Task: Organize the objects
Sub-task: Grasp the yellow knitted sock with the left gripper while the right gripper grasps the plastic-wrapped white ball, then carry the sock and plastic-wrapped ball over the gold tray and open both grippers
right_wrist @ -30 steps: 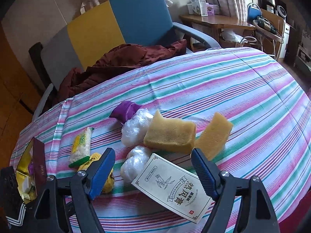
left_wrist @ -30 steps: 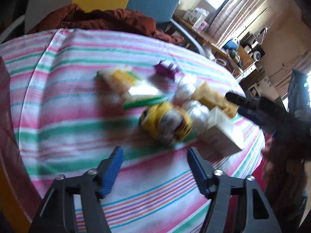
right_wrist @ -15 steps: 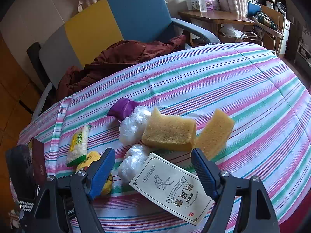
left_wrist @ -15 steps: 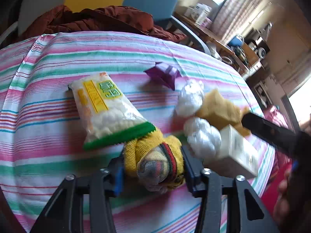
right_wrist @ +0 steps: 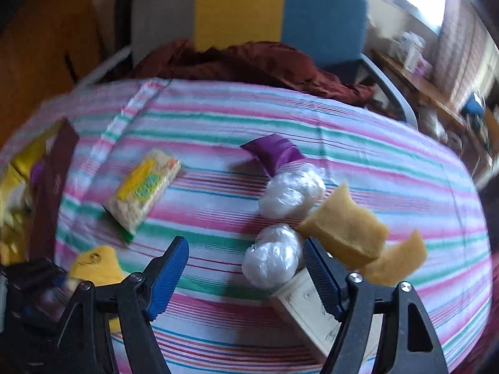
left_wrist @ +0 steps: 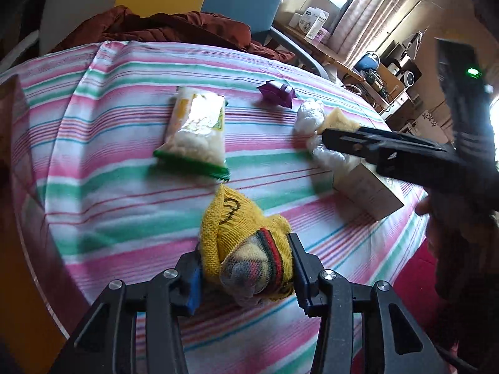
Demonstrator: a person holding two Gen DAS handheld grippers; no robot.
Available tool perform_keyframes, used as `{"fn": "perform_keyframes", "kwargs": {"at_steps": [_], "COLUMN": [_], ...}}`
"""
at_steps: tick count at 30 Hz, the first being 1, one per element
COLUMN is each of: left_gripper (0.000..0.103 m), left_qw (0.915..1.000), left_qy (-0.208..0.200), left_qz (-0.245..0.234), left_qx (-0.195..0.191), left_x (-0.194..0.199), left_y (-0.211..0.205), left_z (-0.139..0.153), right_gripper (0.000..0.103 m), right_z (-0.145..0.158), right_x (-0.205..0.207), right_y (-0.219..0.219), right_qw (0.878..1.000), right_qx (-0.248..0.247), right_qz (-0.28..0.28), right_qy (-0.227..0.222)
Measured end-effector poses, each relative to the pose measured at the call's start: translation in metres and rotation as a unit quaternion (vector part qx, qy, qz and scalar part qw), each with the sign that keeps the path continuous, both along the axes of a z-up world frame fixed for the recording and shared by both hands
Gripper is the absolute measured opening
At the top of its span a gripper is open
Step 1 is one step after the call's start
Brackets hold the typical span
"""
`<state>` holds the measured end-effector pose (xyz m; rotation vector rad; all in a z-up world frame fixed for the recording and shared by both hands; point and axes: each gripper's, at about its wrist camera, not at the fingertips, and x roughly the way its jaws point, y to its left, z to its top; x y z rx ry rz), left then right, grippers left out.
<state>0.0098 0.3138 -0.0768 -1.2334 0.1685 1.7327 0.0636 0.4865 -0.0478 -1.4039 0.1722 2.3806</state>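
Observation:
My left gripper (left_wrist: 243,249) is shut on a rolled yellow sock (left_wrist: 237,227) with red and green bands, near the front of the striped table (left_wrist: 109,205). My right gripper (right_wrist: 246,246) is closing around a clear-wrapped white ball (right_wrist: 274,255). The ball lies against the right finger (right_wrist: 321,277), while the left finger stands clear of it. A second wrapped ball (right_wrist: 290,190), two yellow sponges (right_wrist: 343,224) (right_wrist: 396,258), a pale printed box (right_wrist: 305,311), a purple pouch (right_wrist: 274,152) and a snack packet (right_wrist: 143,193) lie around it.
An open yellow and maroon bag (right_wrist: 40,180) stands at the table's left edge. Behind the table is a chair (right_wrist: 280,9) with a dark red garment (right_wrist: 249,62) over it. A desk with boxes (left_wrist: 312,25) stands at the back right.
My left gripper closed on the yellow sock and drew it away from the snack packet. My right gripper rolled and slid left, from over the printed box to around the wrapped ball.

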Motion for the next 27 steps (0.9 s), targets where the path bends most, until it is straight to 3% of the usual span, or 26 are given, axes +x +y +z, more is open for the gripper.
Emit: {"fn": "perform_keyframes", "kwargs": {"at_steps": [4,6,8,9,11,16,19,27], "left_gripper": [0.048,0.048,0.048,0.048,0.048,0.048,0.048,0.047], "left_qw": [0.9999,0.9999,0.9999,0.9999,0.9998,0.9996,0.9994,0.9979], "left_qy": [0.008,0.008,0.009,0.011,0.016,0.028,0.033,0.063], "left_qz": [-0.005,-0.006,-0.007,-0.008,-0.009,-0.011,-0.006,-0.005], "left_qx": [-0.004,-0.004,-0.002,-0.002,-0.001,0.001,-0.003,-0.015], "left_x": [0.005,0.006,0.007,0.007,0.008,0.009,0.011,0.024], "left_y": [-0.006,-0.008,-0.010,-0.010,-0.009,-0.009,-0.010,-0.015], "left_z": [0.001,0.001,0.001,0.001,0.000,-0.002,0.000,0.008], "right_gripper": [0.074,0.070,0.040,0.037,0.037,0.037,0.037,0.037], "right_z": [-0.035,-0.049,-0.046,-0.044,-0.043,-0.024,-0.021,-0.036], "right_x": [-0.024,-0.026,-0.021,-0.019,-0.013,0.010,0.013,-0.003], "right_y": [0.006,0.012,0.018,0.017,0.014,0.006,-0.012,-0.053], "right_qw": [0.990,0.985,0.990,0.990,0.991,0.996,0.995,0.995], "right_qx": [0.066,0.069,0.022,0.025,0.024,-0.078,-0.095,-0.030], "right_qz": [0.021,0.028,0.032,0.030,0.024,0.009,0.026,0.076], "right_qy": [-0.124,-0.154,-0.139,-0.134,-0.127,-0.033,-0.015,-0.051]}}
